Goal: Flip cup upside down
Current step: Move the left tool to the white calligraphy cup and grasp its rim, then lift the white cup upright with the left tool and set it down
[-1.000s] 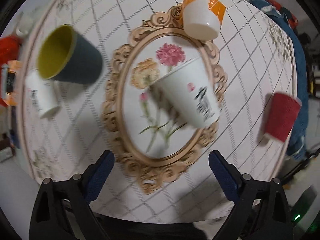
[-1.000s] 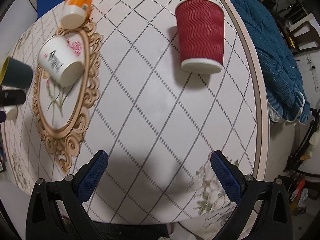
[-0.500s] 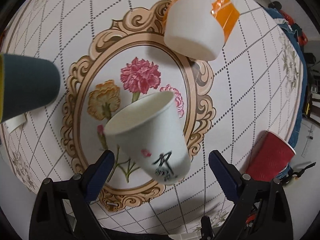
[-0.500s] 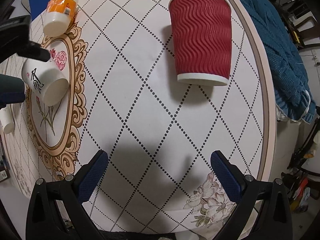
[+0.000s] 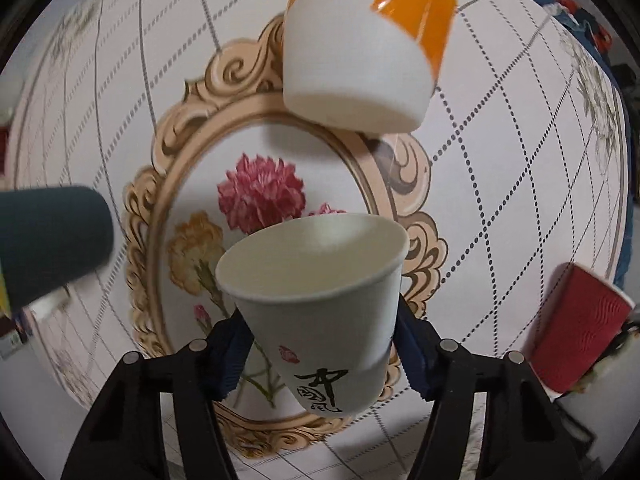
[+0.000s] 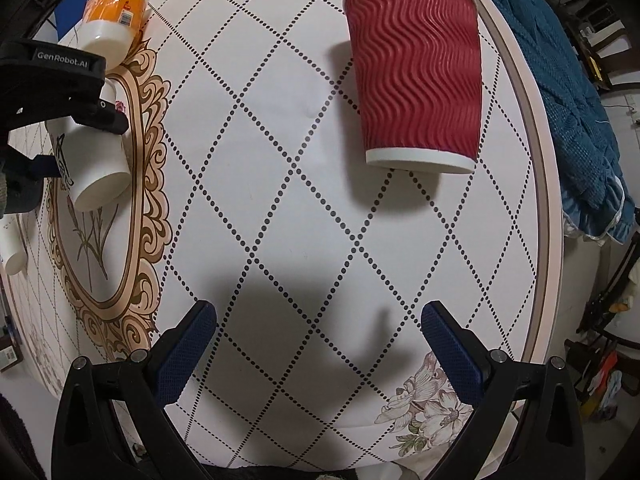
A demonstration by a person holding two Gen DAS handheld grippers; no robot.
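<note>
A round patterned table beside blue bedding.

In the left wrist view the white cup hid the inner faces of the left tool's pads; the dark teal cup was cut off by the left edge and blurred; the orange-wrapped cup ran past the top edge; in the right wrist view a small white cup was cropped at the left edge.

A red ribbed cup stands upside down on the worktop, near its right edge. An orange-and-white cup sits on the gold oval frame print. A dark teal cup is at the left. Blue cloth hangs beside the worktop.
</note>
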